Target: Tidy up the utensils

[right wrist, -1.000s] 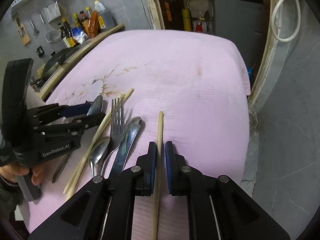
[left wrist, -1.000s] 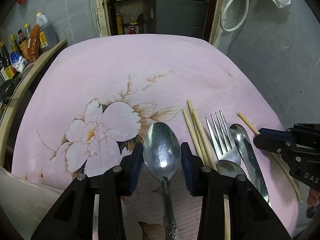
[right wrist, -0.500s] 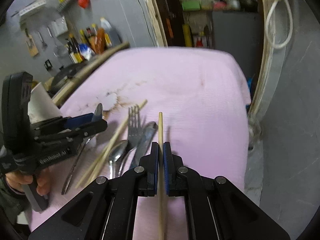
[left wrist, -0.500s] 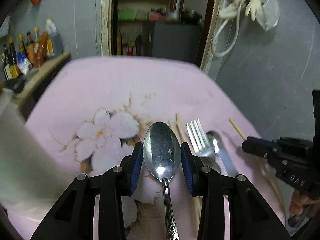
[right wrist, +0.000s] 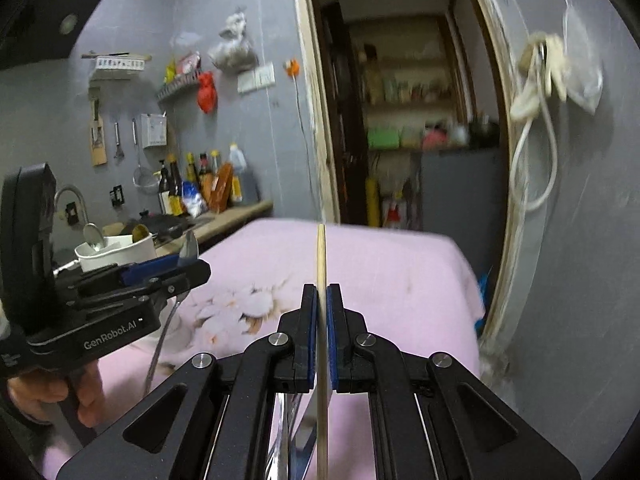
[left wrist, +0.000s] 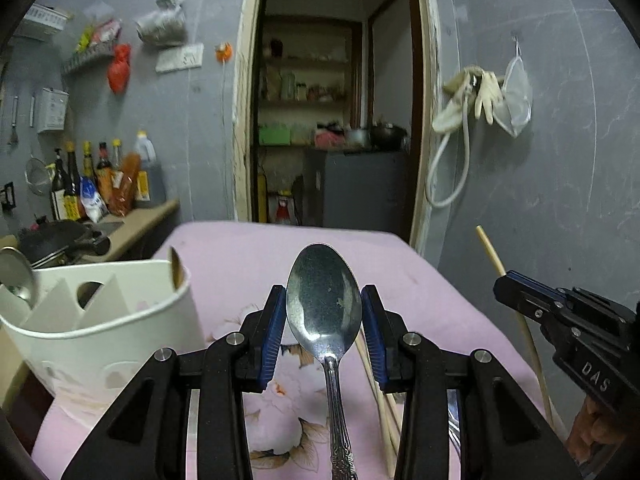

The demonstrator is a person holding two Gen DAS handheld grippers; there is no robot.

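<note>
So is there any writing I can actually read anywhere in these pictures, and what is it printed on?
"GenRobot.AI": side of the left gripper.
"DAS": side of the right gripper; the rest is out of view.
Bottle labels and the wall sign: too small or blurred to read.

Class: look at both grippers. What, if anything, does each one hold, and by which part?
The left gripper holds a metal spoon by the sides of its bowl. The right gripper holds one wooden chopstick partway along its shaft, jaws pressed on it.
</note>
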